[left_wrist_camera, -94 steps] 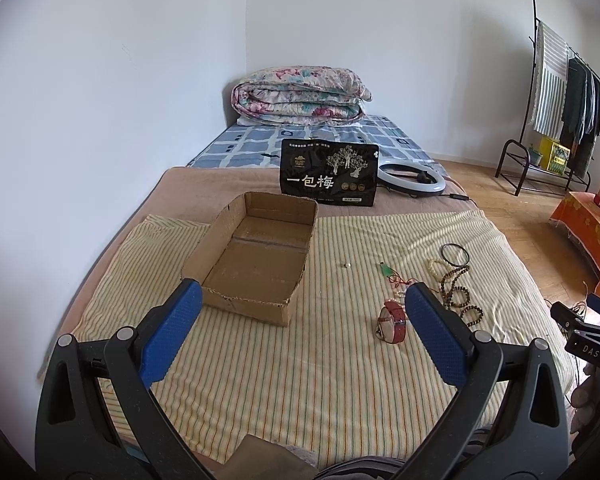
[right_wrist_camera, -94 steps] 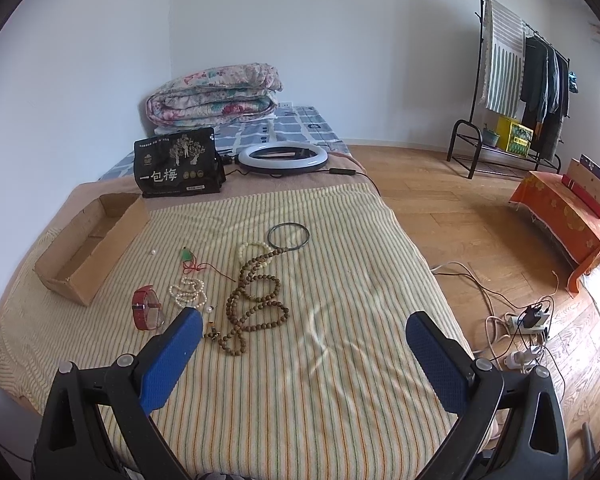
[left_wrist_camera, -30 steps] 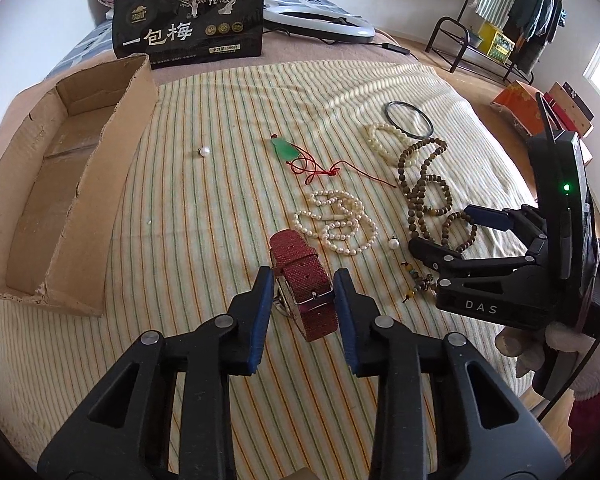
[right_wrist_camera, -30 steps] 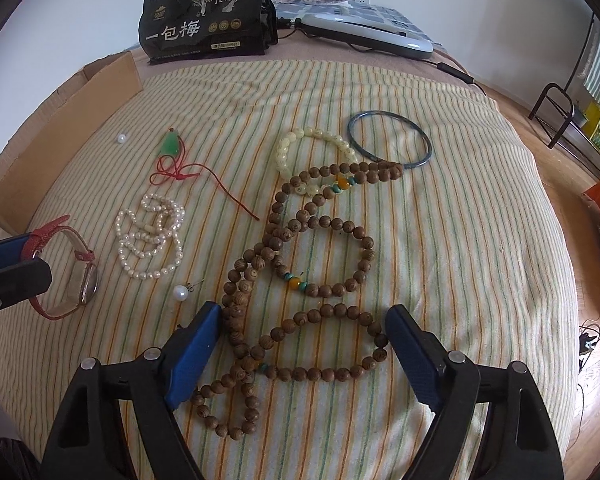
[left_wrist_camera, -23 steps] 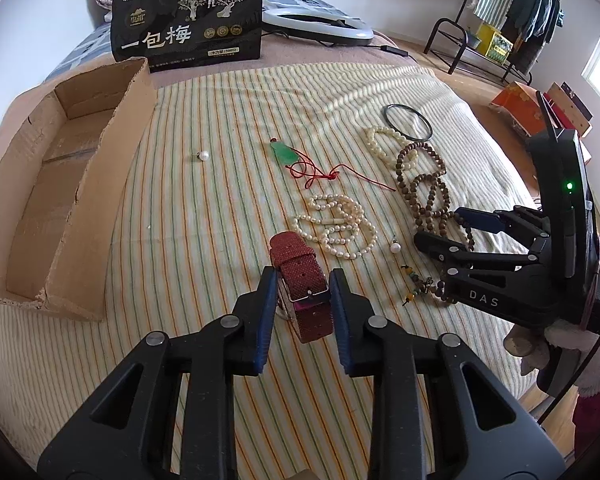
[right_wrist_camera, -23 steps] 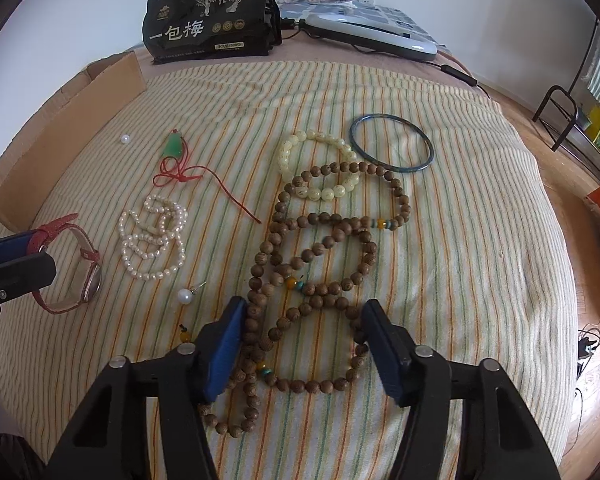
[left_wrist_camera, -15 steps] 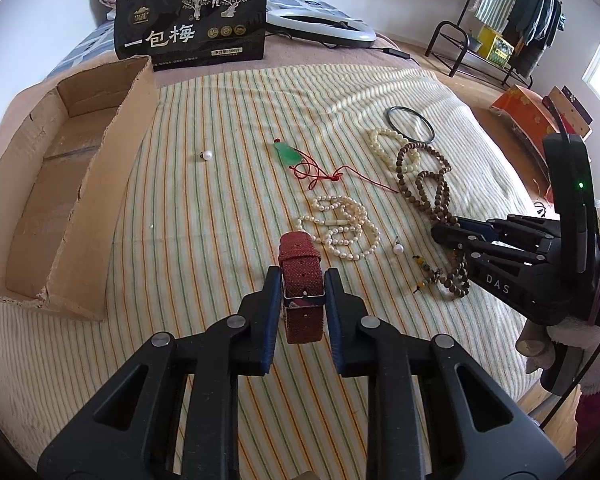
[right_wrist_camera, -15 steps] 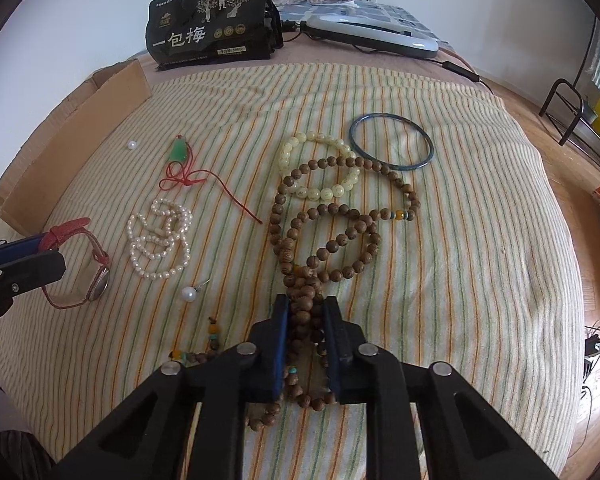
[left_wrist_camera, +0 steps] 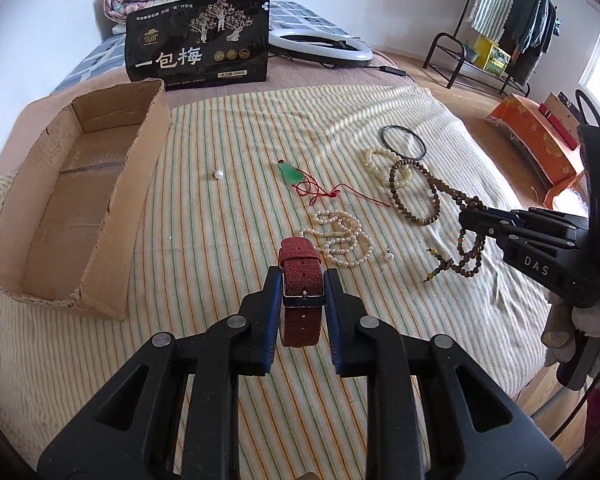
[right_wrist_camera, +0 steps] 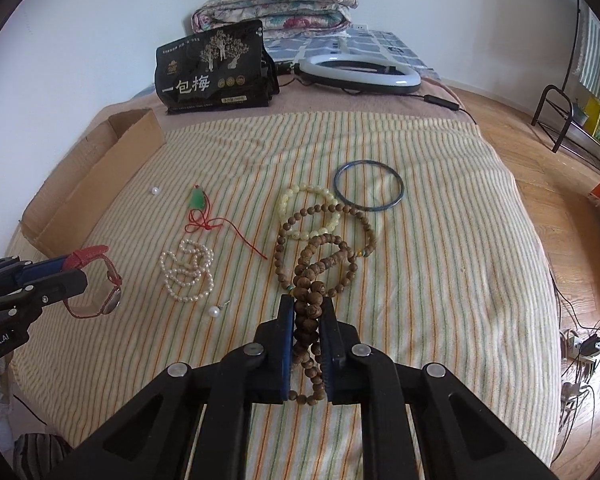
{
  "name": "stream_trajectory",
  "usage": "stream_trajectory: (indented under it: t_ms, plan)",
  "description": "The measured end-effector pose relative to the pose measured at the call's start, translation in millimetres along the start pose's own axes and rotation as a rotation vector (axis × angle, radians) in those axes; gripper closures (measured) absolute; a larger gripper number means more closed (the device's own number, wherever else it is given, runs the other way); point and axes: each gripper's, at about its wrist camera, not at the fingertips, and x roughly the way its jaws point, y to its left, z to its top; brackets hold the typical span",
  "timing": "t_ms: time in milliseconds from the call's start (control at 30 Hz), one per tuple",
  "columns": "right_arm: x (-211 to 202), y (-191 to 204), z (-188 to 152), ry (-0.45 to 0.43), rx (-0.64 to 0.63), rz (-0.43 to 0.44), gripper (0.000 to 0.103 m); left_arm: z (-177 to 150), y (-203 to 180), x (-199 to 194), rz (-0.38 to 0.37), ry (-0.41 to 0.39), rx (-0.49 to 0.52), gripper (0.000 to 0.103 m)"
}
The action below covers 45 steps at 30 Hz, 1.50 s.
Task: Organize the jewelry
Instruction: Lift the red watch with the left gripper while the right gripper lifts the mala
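Jewelry is spread across the striped bedspread [left_wrist_camera: 220, 216], and you already hold two pieces of it; going from the left, the cardboard box [left_wrist_camera: 76, 200] lies open-topped at the far left edge, with nothing visible inside it, its long axis running away from you; just to its right your left tool [left_wrist_camera: 302, 294] is closed on the red watch [left_wrist_camera: 301, 284], the strap pinched between the pads near the buckle and pointing forward, the watch apparently lifted clear of the cloth; so the box lies to the left of that tool and slightly ahead, and this is the hand nearer to it; I judge that the coming move is a swing leftward over the box's near wall. Further right, loose on the bed, lie a single pearl [left_wrist_camera: 219, 175], the green pendant [left_wrist_camera: 290, 173] on its red cord, the pearl strand [left_wrist_camera: 340, 236], a pale bead bracelet [right_wrist_camera: 306, 210] and the dark bangle [right_wrist_camera: 368, 191]; at the right your right tool [right_wrist_camera: 306, 338] is clamped on the wooden bead string [right_wrist_camera: 316, 264], whose far loops trail onto the bed, well apart from the box.
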Motion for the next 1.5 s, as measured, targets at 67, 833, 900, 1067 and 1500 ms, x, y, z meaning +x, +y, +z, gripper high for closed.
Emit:
stream_trajectory:
  t_ms: [67, 833, 900, 1067, 1500]
  plan:
    - [-12, 0, 3, -0.024, -0.001, -0.003, 0.093, 0, 0, -8, -0.001, -0.013, -0.002, 0.083]
    - [-120, 34, 37, -0.212, -0.080, -0.032, 0.099, 3, 16, -90, 0.021, -0.148, -0.008, 0.083]
    - [-129, 38, 41, -0.230, -0.090, -0.033, 0.099, 3, 17, -96, 0.024, -0.159, -0.008, 0.083]
    - [-150, 52, 52, -0.269, -0.123, -0.035, 0.099, 5, 20, -113, 0.029, -0.187, -0.009, 0.083]
    - [-184, 96, 77, -0.352, -0.202, -0.003, 0.099, 9, 34, -147, 0.049, -0.238, -0.017, 0.083]
